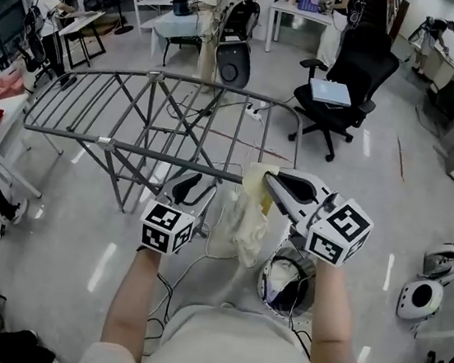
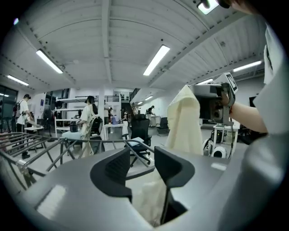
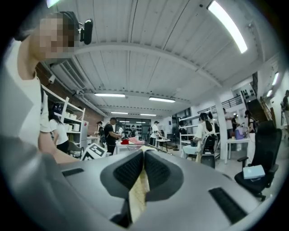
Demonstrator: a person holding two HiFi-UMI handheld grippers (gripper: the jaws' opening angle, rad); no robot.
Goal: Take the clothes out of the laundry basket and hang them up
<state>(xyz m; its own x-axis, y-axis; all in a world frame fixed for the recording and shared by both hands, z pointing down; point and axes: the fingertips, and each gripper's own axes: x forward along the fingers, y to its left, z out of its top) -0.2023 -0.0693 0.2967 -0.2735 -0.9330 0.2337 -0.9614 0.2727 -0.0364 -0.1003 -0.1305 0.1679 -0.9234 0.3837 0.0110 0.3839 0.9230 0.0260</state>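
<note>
A pale yellow cloth (image 1: 251,221) hangs from my right gripper (image 1: 267,179), which is shut on its top edge just in front of the near rail of the grey drying rack (image 1: 136,115). In the right gripper view the cloth (image 3: 137,194) is pinched between the pads of the right gripper (image 3: 143,155). My left gripper (image 1: 189,186) is held to the left of the cloth, open, with nothing between its jaws. In the left gripper view, the left gripper (image 2: 142,155) is open and the cloth (image 2: 184,122) hangs beyond it on the right. The laundry basket (image 1: 284,280) stands on the floor below my right hand.
A black office chair (image 1: 343,84) stands behind the rack's right end. A white rounded machine (image 1: 423,298) sits on the floor at the right. Cables (image 1: 201,252) trail on the floor under the cloth. People work at tables (image 1: 178,21) at the back of the room.
</note>
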